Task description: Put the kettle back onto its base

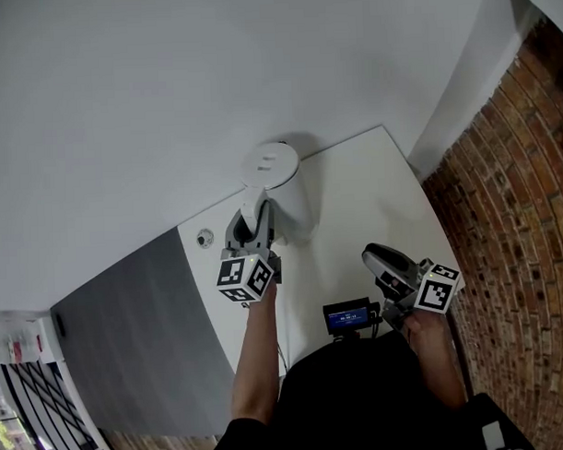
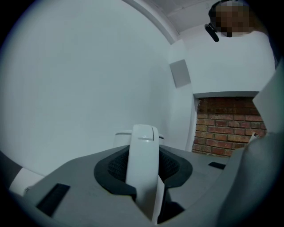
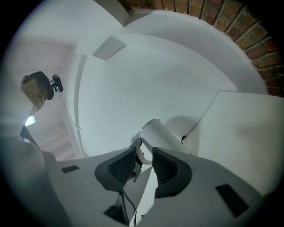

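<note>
A white kettle (image 1: 278, 184) stands upright at the back of the white table (image 1: 363, 193), close to the wall. My left gripper (image 1: 255, 231) is shut on its handle. In the left gripper view the white handle (image 2: 143, 148) runs upright between the two dark pads (image 2: 116, 167), with the kettle's top (image 2: 121, 134) behind it. My right gripper (image 1: 384, 261) hangs over the table's front right, away from the kettle, its jaws a narrow gap apart with nothing between them. Its own view shows the kettle (image 3: 156, 131) ahead. The base is hidden; a dark cord (image 3: 183, 139) shows at the kettle's foot.
A small round fitting (image 1: 204, 238) sits in the table to the left of the kettle. A brick wall (image 1: 512, 221) rises on the right and a grey panel (image 1: 138, 335) lies to the left. A small device with a blue screen (image 1: 351, 316) hangs at the person's chest.
</note>
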Tool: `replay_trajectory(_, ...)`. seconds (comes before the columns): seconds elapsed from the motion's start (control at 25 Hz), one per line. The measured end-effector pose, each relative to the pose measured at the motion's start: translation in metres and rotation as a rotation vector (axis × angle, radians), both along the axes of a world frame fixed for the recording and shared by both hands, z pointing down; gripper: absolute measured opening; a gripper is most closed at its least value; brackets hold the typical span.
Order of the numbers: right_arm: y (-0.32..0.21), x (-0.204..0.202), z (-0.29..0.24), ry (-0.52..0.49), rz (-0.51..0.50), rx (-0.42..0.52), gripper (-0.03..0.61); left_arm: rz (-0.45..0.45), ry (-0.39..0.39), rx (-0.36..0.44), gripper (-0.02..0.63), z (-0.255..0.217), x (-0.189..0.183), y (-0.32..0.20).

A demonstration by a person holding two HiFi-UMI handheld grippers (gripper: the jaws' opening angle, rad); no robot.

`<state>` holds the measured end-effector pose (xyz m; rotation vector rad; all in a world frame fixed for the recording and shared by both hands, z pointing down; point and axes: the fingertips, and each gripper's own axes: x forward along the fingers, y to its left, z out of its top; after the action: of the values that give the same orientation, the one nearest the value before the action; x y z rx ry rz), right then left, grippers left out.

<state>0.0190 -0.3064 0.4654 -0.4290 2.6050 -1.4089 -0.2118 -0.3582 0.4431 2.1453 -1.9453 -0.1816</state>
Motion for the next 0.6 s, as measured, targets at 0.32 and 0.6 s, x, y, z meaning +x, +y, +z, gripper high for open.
replay_trajectory(0.32,0.002,-0.011,-0.007,0.008,-0.032,0.022,0.121,0.012,-0.026,0.037,0.143,0.007,0.014,0.017)
replay_trajectory(0.6,0.005,-0.014,-0.009,0.012,-0.046,0.028,0.121,0.026,-0.044,0.032,0.143,0.01,0.021,0.022)
